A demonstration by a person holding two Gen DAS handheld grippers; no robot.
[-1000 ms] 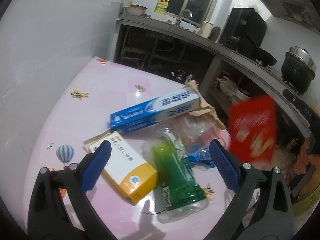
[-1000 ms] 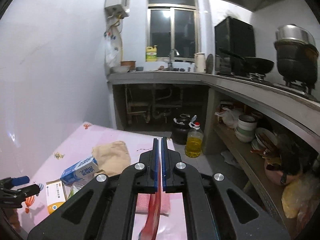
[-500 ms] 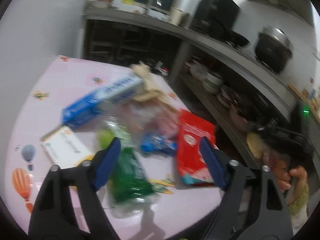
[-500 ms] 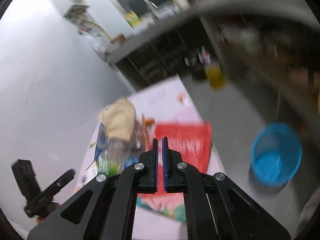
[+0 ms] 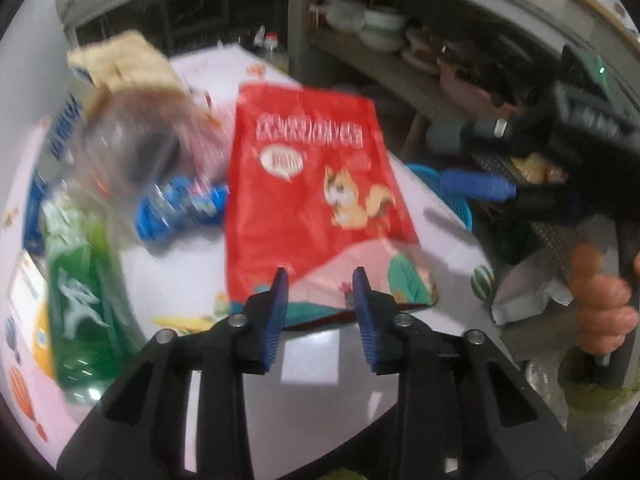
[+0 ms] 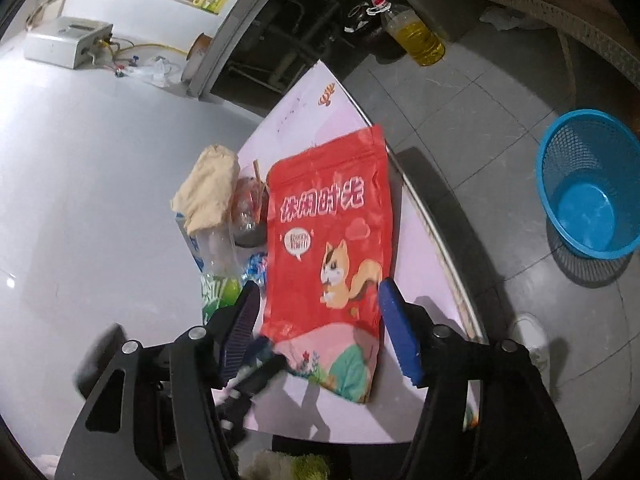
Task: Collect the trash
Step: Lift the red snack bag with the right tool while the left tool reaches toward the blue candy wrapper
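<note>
A red snack bag [image 5: 312, 168] with a squirrel print lies flat near the right edge of the pink table [image 5: 180, 280]. My left gripper [image 5: 320, 280] points down at the bag's near end. Its jaws are closing with that end between them, and the pads are still apart from it. In the right wrist view the same bag [image 6: 328, 240] lies under my right gripper [image 6: 320, 286], whose jaws are opening with nothing pressed between the pads. A blue mesh basket [image 6: 560, 148] stands on the floor to the right of the table.
Left of the bag lie a green bottle [image 5: 80, 300], a blue wrapper [image 5: 180, 204], a clear plastic bottle [image 5: 132, 152], a tan cloth [image 5: 120, 64] and a blue toothpaste box [image 5: 64, 128]. An oil bottle [image 6: 416, 36] stands on the floor. A person's hand [image 5: 600, 304] grips the right handle.
My right gripper came down shut on the red bag, laid it on the table and opened. My left gripper swung right from the green bottle to the bag, its jaws narrowing.
</note>
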